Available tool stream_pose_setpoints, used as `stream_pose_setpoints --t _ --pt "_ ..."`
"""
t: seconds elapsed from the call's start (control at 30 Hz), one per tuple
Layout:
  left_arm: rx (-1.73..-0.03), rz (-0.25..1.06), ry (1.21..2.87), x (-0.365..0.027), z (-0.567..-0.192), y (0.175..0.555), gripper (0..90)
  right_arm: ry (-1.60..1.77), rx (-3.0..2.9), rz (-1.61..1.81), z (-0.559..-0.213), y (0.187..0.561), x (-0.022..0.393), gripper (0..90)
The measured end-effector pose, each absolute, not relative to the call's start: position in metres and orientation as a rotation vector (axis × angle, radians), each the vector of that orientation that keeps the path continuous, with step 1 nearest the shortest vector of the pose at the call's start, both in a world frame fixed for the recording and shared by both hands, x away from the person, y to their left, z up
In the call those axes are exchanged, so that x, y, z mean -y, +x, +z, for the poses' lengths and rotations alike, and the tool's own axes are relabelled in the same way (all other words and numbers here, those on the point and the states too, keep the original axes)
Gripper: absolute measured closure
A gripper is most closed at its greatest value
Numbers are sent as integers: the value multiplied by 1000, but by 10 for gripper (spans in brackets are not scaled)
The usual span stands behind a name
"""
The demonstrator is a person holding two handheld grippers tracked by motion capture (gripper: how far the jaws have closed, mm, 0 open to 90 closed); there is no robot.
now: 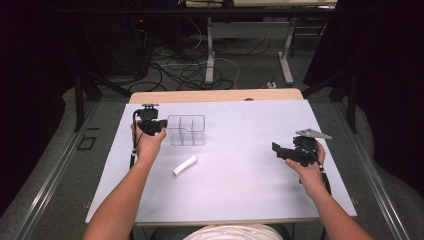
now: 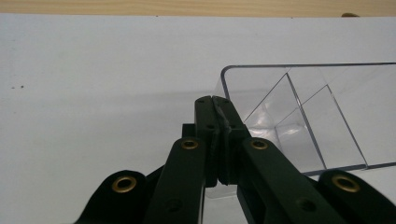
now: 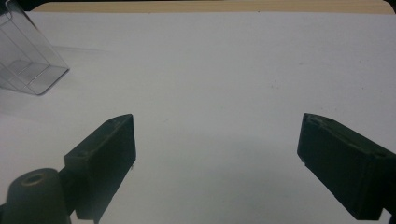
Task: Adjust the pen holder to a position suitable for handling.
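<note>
A clear plastic organiser box (image 1: 187, 131) with inner dividers stands on the table's left half. My left gripper (image 1: 161, 124) is at the box's left end, its jaws shut on the rim of the end wall; the left gripper view shows the clear box (image 2: 308, 121) to the right of the pinched jaws of the left gripper (image 2: 215, 105). A small white block (image 1: 184, 165) lies flat in front of the box. My right gripper (image 1: 278, 150) hovers over the table's right half, open with nothing between the jaws. The right gripper (image 3: 215, 135) points at bare table, with the box (image 3: 28, 60) far off at the left.
The white table top (image 1: 240, 190) has a wooden strip (image 1: 215, 95) along its far edge. Beyond it are desk legs and cables on the floor. Both forearms come in from the near edge.
</note>
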State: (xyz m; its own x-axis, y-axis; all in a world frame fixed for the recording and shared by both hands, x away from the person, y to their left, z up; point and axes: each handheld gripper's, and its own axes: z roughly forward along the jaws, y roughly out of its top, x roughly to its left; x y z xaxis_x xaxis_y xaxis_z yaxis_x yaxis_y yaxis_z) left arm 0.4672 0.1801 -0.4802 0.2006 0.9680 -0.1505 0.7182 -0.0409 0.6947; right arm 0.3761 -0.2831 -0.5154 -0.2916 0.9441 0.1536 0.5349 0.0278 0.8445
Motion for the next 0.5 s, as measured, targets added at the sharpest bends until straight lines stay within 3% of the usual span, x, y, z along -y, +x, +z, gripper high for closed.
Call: stream_pose_setpoints --t 0.5 --pt "-1517 445 1818 -151 -483 468 900 1488 -1861 1187 -516 376 283 109"
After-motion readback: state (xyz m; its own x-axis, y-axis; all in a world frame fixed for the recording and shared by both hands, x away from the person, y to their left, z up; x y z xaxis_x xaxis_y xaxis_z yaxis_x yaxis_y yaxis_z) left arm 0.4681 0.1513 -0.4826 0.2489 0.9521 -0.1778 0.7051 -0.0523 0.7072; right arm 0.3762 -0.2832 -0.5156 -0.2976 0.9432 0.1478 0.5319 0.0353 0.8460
